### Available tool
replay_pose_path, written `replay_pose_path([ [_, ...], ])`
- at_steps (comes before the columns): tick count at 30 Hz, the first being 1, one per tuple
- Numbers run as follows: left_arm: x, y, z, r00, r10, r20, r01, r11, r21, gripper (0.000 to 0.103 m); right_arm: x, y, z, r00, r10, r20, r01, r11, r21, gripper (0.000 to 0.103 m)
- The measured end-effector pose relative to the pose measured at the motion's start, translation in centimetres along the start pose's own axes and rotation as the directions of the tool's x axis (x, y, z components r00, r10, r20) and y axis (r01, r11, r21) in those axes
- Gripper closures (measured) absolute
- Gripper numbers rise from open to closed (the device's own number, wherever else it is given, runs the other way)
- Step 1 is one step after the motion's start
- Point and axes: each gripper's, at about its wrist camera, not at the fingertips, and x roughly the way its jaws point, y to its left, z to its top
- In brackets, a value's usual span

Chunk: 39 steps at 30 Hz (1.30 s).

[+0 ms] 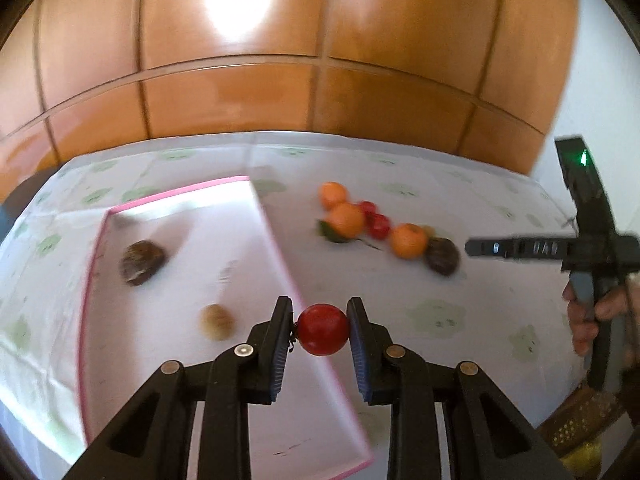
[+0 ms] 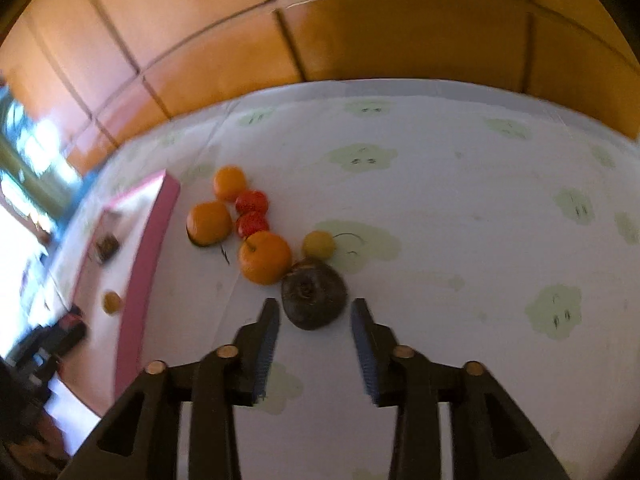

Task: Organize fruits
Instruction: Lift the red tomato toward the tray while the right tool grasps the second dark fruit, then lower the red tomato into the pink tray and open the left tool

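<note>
A red fruit [image 1: 323, 329] is clamped between the jaws of the left gripper [image 1: 320, 330], held over the right rim of the pink-edged tray [image 1: 280, 248]. A dark fruit [image 1: 141, 261] and a pale one [image 1: 216, 321] are seen inside the tray. The right gripper [image 2: 314, 320] is held with jaws apart, just near of a dark round fruit [image 2: 314, 294] on the surface [image 2: 460, 208], beside a cluster of oranges [image 2: 265, 257].

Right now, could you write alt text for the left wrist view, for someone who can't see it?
The left gripper holds a small red fruit between its fingers above the edge of a pink-rimmed white tray. The tray holds a dark fruit and a tan one; oranges cluster on the tablecloth beyond.
</note>
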Motion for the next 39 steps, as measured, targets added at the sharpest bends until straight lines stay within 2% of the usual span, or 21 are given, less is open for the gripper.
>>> replay_pose_path([
  [2,-0.8,2.0,-0.2,1.0,0.022,0.009,-0.021,0.999,-0.038,0.075,0.9,0.8,0.2,0.999,-0.034,-0.019,0.034,0.998,-0.046,0.048],
  [8,-2.0,7.0,-1.0,0.996,0.091,0.011,-0.089,0.986,-0.141,0.075,3.5,1.2,0.9,0.993,-0.103,-0.054,0.097,0.99,-0.098,0.047],
  [10,-2.1,8.6,-1.2,0.994,0.113,0.004,-0.11,0.978,-0.179,0.075,4.0,0.8,1.0,0.991,-0.116,-0.067,0.11,0.99,-0.087,0.057],
  [16,-2.0,11.8,-1.2,0.984,0.178,-0.021,-0.177,0.949,-0.26,0.075,3.3,0.8,-0.4,0.989,-0.14,-0.048,0.135,0.986,-0.098,0.056],
  [21,-2.2,11.1,-1.2,0.981,0.195,-0.022,-0.194,0.948,-0.253,0.075,2.0,0.4,-1.9,0.99,-0.136,-0.048,0.133,0.99,-0.052,0.056],
  [27,-1.8,9.7,-0.8,0.983,0.183,-0.025,-0.184,0.96,-0.209,0.075,1.0,0.1,-3.8,0.991,-0.129,-0.026,0.129,0.992,-0.012,0.056],
  [33,-1.7,8.1,-0.6,0.985,0.171,-0.019,-0.172,0.971,-0.166,0.075,1.2,0.1,-4.1,0.992,-0.129,-0.008,0.13,0.992,0.01,0.056],
  [39,-1.2,8.2,-0.8,0.984,0.176,-0.035,-0.18,0.97,-0.162,0.075,1.1,0.0,-4.3,0.992,-0.129,-0.005,0.129,0.992,0.003,0.056],
])
